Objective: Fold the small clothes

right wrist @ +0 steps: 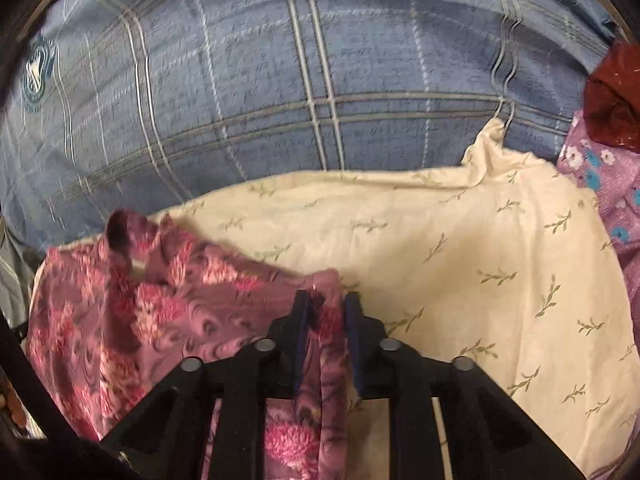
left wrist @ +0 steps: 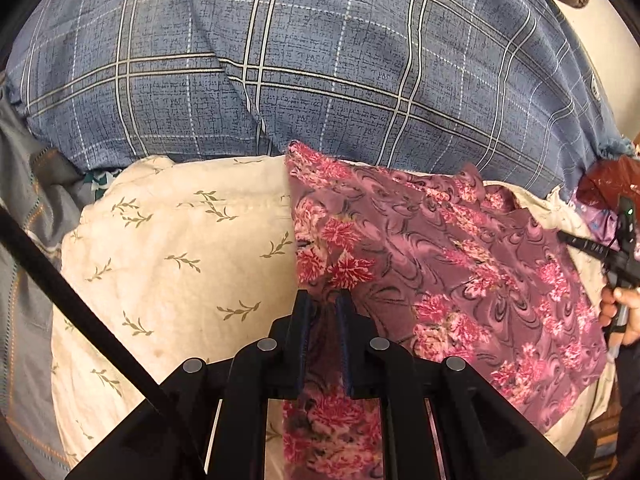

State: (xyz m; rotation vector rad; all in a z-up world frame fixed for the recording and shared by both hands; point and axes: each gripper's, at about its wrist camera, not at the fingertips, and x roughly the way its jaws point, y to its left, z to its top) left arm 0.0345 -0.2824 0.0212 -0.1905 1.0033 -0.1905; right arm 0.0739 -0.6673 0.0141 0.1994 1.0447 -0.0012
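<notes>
A mauve cloth with pink flowers [left wrist: 460,264] lies spread over a cream pillow [left wrist: 180,264] printed with small green sprigs. My left gripper [left wrist: 323,300] is shut on the cloth's near left edge, with fabric running down between its blue pads. At the right edge of the left wrist view the right gripper [left wrist: 576,242] shows, held by a hand [left wrist: 624,312]. In the right wrist view my right gripper [right wrist: 326,300] is shut on the floral cloth [right wrist: 132,320] at its right corner. A fold of fabric hangs between the fingers. The cream pillow [right wrist: 460,260] stretches to the right.
A blue plaid bedcover [left wrist: 300,72] bulges behind the pillow; it also fills the top of the right wrist view [right wrist: 260,80]. A dark red cloth [right wrist: 612,96] and a purple flowered cloth [right wrist: 600,184] sit at the right. Grey fabric [left wrist: 24,280] lies at the left.
</notes>
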